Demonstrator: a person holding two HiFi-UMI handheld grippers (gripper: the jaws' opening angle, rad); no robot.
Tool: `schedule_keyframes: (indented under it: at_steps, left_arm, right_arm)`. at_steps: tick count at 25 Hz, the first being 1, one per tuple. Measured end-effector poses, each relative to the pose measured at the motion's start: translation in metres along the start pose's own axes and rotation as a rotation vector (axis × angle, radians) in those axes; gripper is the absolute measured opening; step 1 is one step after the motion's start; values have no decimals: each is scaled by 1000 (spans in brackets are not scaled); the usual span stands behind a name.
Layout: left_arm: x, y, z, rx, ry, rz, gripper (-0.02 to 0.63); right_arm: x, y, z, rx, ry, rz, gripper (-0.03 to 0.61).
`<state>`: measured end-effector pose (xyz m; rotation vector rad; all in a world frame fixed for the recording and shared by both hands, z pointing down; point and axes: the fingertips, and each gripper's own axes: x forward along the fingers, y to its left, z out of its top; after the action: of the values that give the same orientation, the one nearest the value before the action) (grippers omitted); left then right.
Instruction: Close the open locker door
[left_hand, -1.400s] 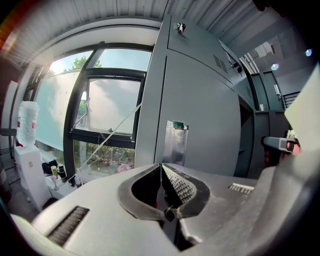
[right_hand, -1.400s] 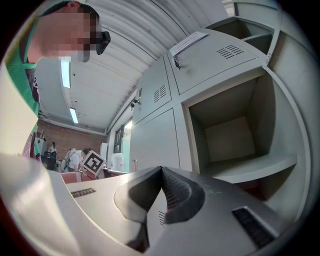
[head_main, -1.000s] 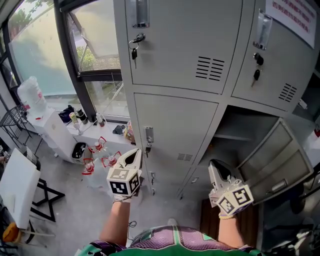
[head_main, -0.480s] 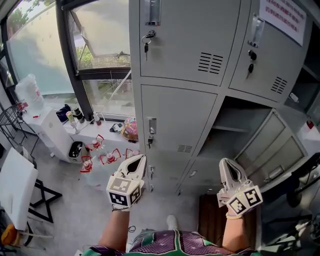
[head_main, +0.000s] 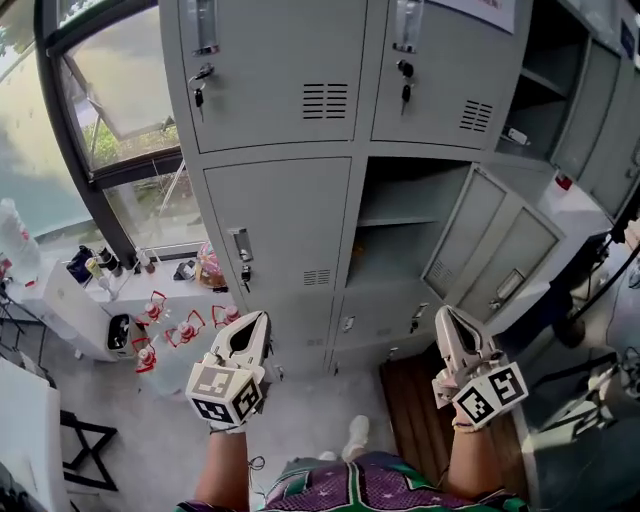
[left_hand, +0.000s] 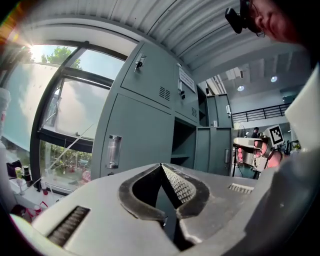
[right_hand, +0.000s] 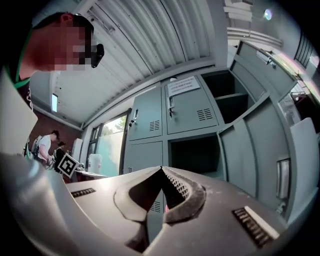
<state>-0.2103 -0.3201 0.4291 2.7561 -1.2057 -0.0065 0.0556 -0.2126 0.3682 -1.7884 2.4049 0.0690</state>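
A bank of grey lockers fills the head view. One middle compartment (head_main: 398, 212) stands open, and its door (head_main: 492, 252) is swung out to the right with the handle plate facing me. My left gripper (head_main: 256, 321) is shut and empty, held low in front of the closed door with a key at left. My right gripper (head_main: 444, 317) is also shut and empty, below the open door and apart from it. In the left gripper view the shut left gripper (left_hand: 161, 165) points at the compartment (left_hand: 182, 146). The right gripper (right_hand: 162, 169) faces the compartment (right_hand: 196, 154) and door (right_hand: 256, 150).
A large window (head_main: 110, 100) is at the left, with a low white shelf (head_main: 70, 290) of bottles and red-trimmed items under it. More open lockers (head_main: 562, 85) stand at the upper right. A brown mat (head_main: 418, 412) lies by my feet. People stand far off in both gripper views.
The head view has swung right, so the lockers slid left and the open door sits nearer the middle. Both grippers shifted with it and stay shut.
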Motion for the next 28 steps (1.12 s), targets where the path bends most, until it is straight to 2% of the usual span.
schedule_keyframes:
  at_steps: [8,12,15,19,25,26,28]
  left_arm:
    - [35,-66,23,59,-51,-136,21]
    - [49,-105,45,64,-105,-185,21]
    - [66,-134,52,45,-118,-204,21]
    - [85,-164,63,59,-137,-196,21]
    - [104,-212,69,68,-139,-233,21]
    - [107,-218,69,68,-139,-241,21]
    - [110,-231,69,66,-138,-251,21]
  right_arm:
    - [-55,-34,24,-32,-40,-114,6]
    - [-79,-63,40,8,-66,-131,8]
    - [-100,-87,52,-6,-68,-153,8]
    - [-126,-118,66,8,-112,-187,8]
    - [-143,-133,77,-42,-101,-142,11]
    - [-145,-134,76,-40,-90,-126,27]
    - [-147,-136,74,-38,-62,-96,121]
